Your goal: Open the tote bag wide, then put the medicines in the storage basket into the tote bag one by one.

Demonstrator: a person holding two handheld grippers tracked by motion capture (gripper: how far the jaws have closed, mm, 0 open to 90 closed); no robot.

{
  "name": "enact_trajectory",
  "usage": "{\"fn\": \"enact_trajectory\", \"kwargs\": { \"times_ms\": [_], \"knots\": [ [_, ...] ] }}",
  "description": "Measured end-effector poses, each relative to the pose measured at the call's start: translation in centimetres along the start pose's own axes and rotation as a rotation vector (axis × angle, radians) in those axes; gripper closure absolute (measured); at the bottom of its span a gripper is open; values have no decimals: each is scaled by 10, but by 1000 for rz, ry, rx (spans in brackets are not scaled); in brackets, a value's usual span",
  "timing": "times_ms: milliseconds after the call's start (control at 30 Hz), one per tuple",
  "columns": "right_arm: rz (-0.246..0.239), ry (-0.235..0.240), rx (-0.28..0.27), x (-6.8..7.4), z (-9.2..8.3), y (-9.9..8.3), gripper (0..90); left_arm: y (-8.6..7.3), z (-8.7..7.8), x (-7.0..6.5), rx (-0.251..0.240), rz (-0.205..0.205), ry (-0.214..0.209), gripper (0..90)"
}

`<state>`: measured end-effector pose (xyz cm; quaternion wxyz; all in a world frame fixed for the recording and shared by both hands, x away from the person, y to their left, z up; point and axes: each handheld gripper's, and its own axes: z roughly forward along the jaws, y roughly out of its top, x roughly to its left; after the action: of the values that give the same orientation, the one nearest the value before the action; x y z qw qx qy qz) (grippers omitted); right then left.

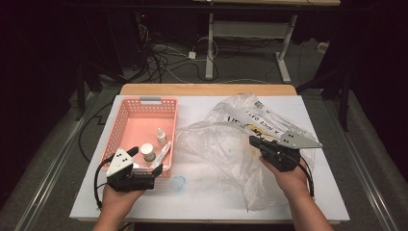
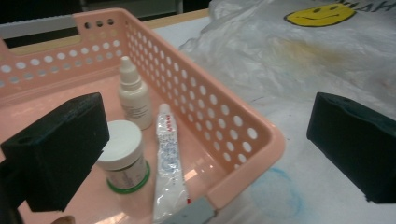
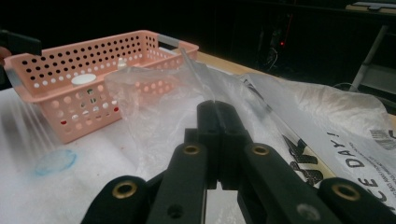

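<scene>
Right gripper view: hand-held gripper (image 3: 217, 109) pinches plastic bag (image 3: 154, 93) (edge lifted)

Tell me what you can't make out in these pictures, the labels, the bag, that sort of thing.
- Jar label: left gripper view, hidden by the near jaw.
- Tube print: left gripper view, blurred.
- Dropper bottle text: high view, too small.
- Plastic bag contents: wrinkles and glare hide them.
- Bag lettering: right gripper view, cut off by the edge.

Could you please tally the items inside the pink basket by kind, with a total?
Dropper bottle: 1
White-lidded jar: 1
Squeeze tube: 1
Total: 3, all inside the pink basket.
</scene>
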<state>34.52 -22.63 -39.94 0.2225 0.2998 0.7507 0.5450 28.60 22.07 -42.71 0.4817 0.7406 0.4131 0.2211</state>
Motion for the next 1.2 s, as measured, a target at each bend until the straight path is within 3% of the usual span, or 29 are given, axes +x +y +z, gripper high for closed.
{"fn": "enact_trajectory", "kwargs": {
  "times_ms": [200,300,533,767,867,900,967,1067,1200],
  "knots": [
    [-8,2,-15,-2,-4,5,900,-2,-2,16,20,-23,50,0],
    [-3,1,-19,-3,-6,5,900,-4,-5,24,25,-53,62,0],
    [2,0,-25,-4,-6,5,900,-6,-6,33,32,-74,83,0],
    [9,-9,-23,-5,-5,7,900,2,-5,33,42,-70,62,39],
    [4,-7,-9,-5,-5,8,900,15,-8,38,39,-88,28,94],
    [-1,-5,-5,-5,-4,8,900,20,-9,39,37,-76,26,127],
    [4,-1,5,-7,-2,9,900,28,-6,43,65,-56,25,150],
    [7,5,7,-7,1,12,900,35,4,46,101,-89,-12,159],
    [1,24,-20,-1,1,11,900,40,22,45,178,-89,-43,211]
  ]
}}
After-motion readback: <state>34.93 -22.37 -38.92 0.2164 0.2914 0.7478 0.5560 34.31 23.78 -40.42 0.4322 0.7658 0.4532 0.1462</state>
